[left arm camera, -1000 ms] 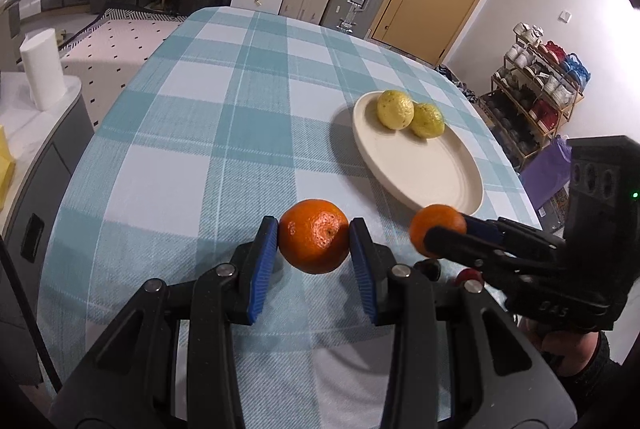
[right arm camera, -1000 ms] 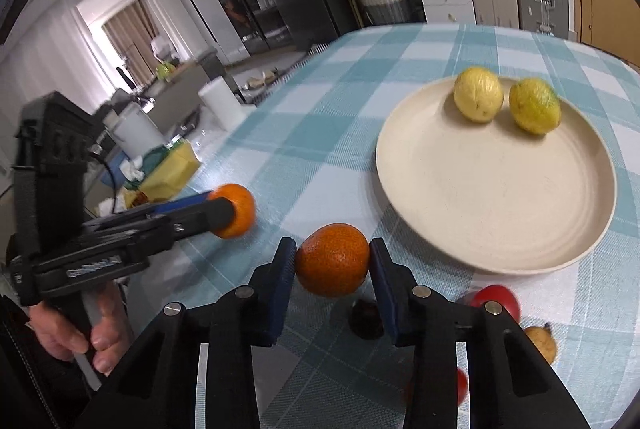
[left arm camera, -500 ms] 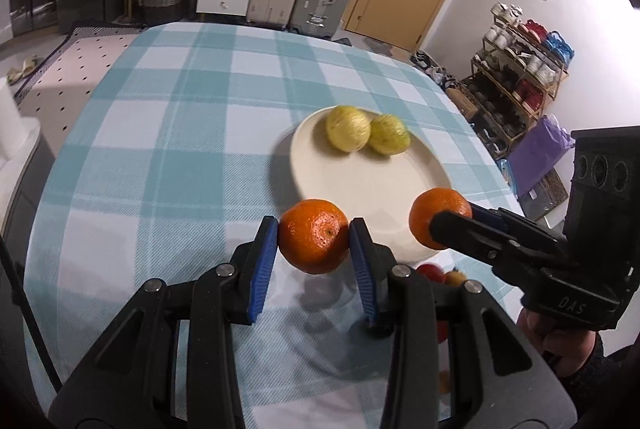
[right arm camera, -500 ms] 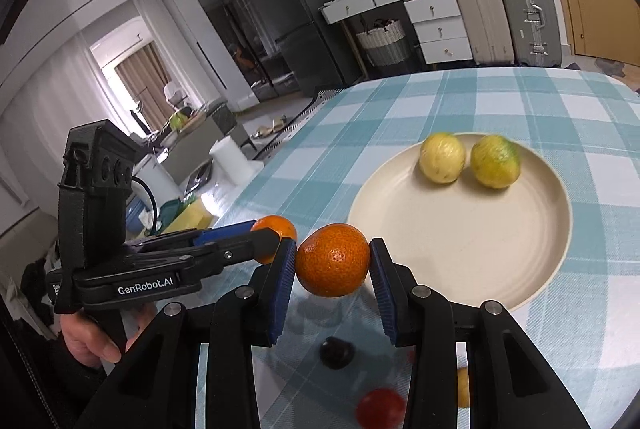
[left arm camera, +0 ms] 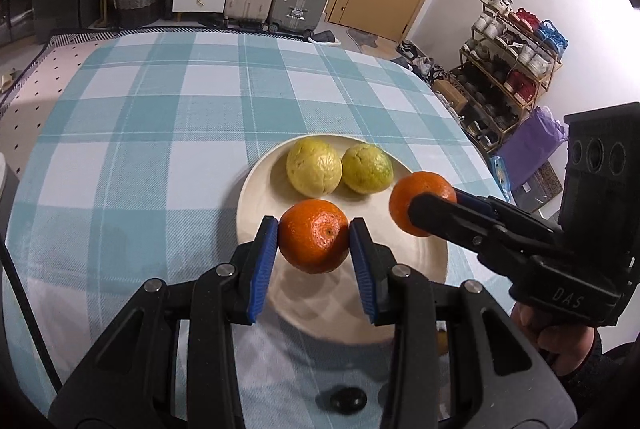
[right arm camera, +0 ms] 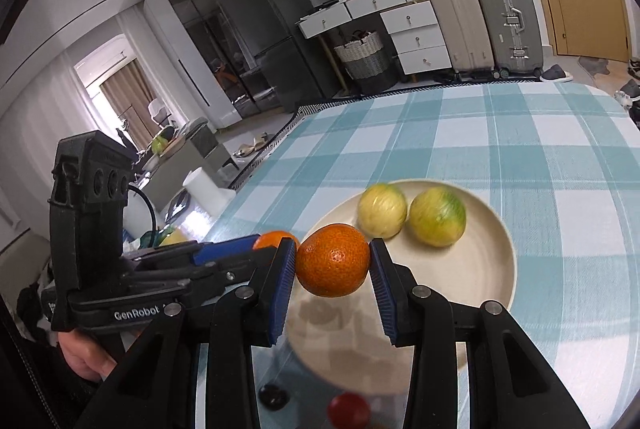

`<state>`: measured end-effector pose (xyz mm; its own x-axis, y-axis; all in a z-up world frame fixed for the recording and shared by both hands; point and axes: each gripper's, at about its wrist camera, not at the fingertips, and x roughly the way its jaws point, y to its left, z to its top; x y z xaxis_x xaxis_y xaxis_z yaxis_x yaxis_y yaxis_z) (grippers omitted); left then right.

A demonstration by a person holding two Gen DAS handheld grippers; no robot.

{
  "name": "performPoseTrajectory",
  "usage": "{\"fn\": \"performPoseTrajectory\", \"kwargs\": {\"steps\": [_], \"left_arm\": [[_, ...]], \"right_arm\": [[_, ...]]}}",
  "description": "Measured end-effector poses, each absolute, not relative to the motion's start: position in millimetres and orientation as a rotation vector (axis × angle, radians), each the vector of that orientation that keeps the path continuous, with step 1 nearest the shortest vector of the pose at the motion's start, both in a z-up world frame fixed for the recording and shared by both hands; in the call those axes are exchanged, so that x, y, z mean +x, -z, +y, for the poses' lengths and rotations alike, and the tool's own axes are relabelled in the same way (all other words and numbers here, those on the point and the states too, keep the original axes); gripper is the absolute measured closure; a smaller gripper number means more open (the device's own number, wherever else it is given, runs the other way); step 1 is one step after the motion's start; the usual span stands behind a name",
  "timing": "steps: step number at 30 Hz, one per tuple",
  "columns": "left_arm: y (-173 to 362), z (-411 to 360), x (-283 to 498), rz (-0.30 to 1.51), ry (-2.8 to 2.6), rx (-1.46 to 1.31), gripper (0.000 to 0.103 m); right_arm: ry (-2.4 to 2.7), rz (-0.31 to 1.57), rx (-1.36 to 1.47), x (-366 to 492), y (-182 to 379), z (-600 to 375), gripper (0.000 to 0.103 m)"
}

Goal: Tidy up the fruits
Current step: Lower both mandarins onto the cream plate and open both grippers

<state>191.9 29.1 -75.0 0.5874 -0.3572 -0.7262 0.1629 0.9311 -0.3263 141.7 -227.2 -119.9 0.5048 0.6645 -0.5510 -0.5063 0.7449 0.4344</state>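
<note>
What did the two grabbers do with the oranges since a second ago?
Both carried their oranges forward, from over the tablecloth to above the plate. The left gripper and right gripper stayed clamped on them; nothing released. The two yellow fruits stayed put.

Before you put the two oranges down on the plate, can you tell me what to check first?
1. Left gripper grips its orange firmly: ok.
2. Right gripper grips its orange firmly: ok.
3. Both oranges are above the plate: ok.
4. Bare plate in front of the two yellow-green fruits: ok.
5. Grippers will not bump each other: cannot tell.
</note>
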Motion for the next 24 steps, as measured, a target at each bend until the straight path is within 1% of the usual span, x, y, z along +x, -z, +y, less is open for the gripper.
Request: {"fn": "performPoseTrajectory", "kwargs": {"steps": [12, 24], "left_arm": [[97, 27, 232, 0.946, 0.302, -0.247, 0.069], [115, 37, 239, 0.961, 0.299, -0.290, 0.069]], "right_arm": [[-0.706, 0.821, 0.230, 183, 140, -221, 0.065], [-0.709, 0.880, 0.224, 191, 161, -212, 0.065]]}}
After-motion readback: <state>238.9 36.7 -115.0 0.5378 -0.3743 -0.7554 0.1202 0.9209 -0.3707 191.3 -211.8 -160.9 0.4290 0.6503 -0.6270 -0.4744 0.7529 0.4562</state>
